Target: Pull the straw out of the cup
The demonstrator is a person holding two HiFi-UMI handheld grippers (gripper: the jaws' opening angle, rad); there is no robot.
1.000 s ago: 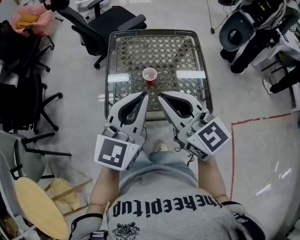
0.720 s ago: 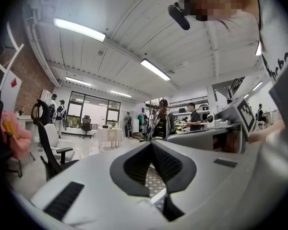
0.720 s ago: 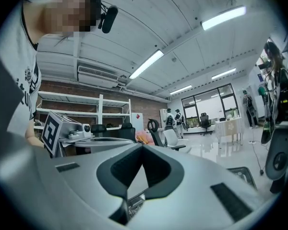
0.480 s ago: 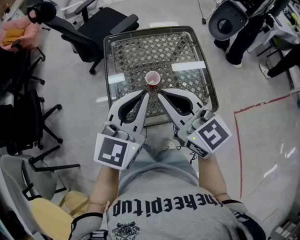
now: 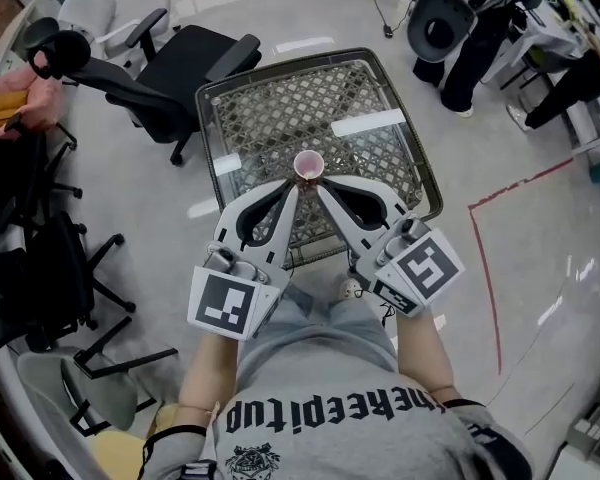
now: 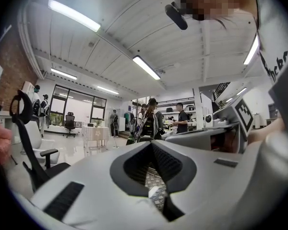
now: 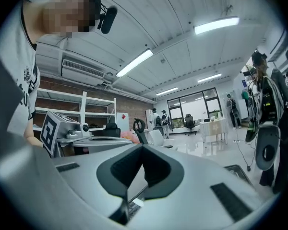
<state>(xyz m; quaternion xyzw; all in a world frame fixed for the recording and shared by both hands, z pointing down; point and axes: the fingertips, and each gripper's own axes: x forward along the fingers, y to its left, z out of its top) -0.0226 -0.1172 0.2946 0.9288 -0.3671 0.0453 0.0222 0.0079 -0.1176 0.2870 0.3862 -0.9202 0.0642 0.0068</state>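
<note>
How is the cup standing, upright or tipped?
Upright: the head view shows the cup with its round open mouth facing up.

A square table (image 5: 280, 108) stood on the grey floor (image 5: 160, 183). It had a clear glass top in a dark rounded frame, with a metal lattice showing under the glass. The left gripper (image 5: 291, 192) and right gripper (image 5: 321, 190) reached in over its near edge, and most of the top lay beyond their fingertips.

One cup (image 5: 309, 165) stood upright on the glass, red outside and pale inside. It was just past the fingertips, centred on the gap between the two pairs.

Two pale bars showed on the glass, one (image 5: 231, 163) to the left of the left fingertips and one (image 5: 366, 123) beyond the right fingertips. Whether they were reflections or strips could not be told.
</note>
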